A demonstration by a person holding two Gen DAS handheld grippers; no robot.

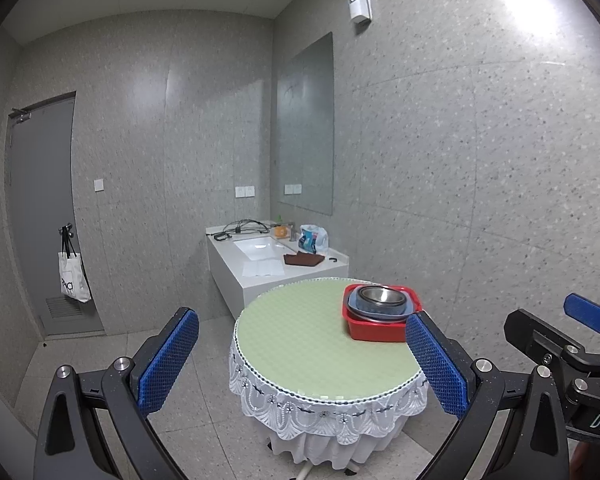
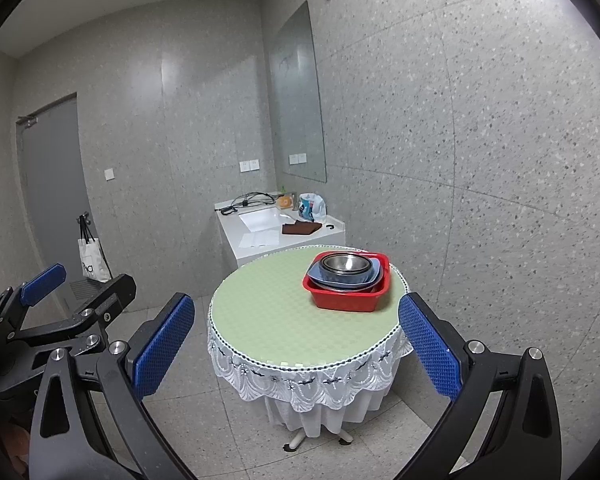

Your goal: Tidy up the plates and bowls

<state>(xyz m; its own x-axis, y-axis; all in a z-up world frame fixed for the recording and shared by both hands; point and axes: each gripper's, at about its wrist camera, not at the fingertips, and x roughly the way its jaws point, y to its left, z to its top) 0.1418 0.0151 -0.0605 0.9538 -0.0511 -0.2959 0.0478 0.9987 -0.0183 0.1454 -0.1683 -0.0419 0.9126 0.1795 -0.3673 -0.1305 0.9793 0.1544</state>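
Observation:
A red square basin (image 1: pixel 374 330) (image 2: pixel 346 300) stands on the far right part of a round table (image 1: pixel 300 344) (image 2: pixel 276 320) with a pale green top. Inside it lies a blue dish (image 1: pixel 380 312) (image 2: pixel 346 280) with a steel bowl (image 1: pixel 382 297) (image 2: pixel 345 263) nested on top. My left gripper (image 1: pixel 302 364) is open and empty, held well short of the table. My right gripper (image 2: pixel 296 340) is open and empty too, at about the same distance. Each gripper shows at the edge of the other's view.
A white lace cloth (image 1: pixel 324 408) hangs round the table's edge. Behind it a white sink counter (image 1: pixel 276 264) holds cables, a brown cloth (image 1: pixel 303 259) and a plastic bag (image 1: pixel 313 239). A grey door (image 1: pixel 40 216) with a hanging tote bag (image 1: pixel 73 276) is at left. Speckled walls close in at right.

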